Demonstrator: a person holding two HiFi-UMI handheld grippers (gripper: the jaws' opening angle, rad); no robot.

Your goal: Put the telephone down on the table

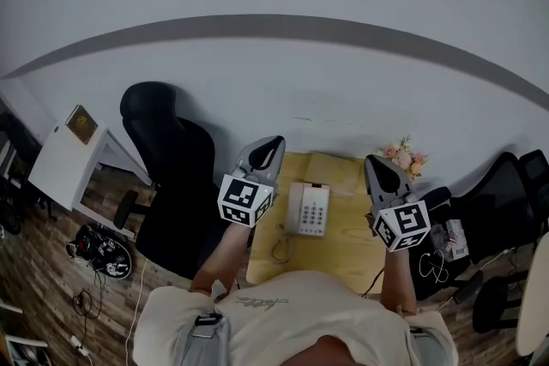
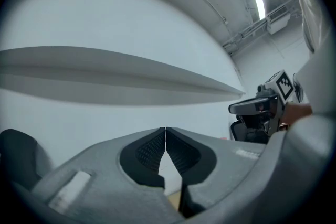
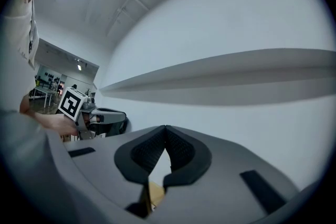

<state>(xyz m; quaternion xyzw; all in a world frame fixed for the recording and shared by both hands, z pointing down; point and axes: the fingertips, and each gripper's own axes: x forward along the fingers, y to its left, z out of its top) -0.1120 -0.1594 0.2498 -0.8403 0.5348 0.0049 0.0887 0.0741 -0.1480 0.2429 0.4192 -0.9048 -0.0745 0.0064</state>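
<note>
A pale corded telephone (image 1: 307,209) with a keypad lies flat on the small wooden table (image 1: 343,244), its cord curling toward the near left. My left gripper (image 1: 272,144) hangs above the table's left edge, shut and empty. My right gripper (image 1: 378,162) hangs to the phone's right, also shut with nothing in it. In the left gripper view the left gripper's tips (image 2: 165,128) meet against the white wall, with the right gripper (image 2: 262,106) at the side. In the right gripper view the right gripper's tips (image 3: 166,127) touch, and the left gripper (image 3: 79,107) shows at the left.
A black office chair (image 1: 171,159) stands left of the table, a white desk (image 1: 64,163) further left. Pink flowers (image 1: 405,157) sit at the table's far right corner. Another dark chair (image 1: 515,184) and cables (image 1: 433,266) crowd the right side. A white wall rises behind.
</note>
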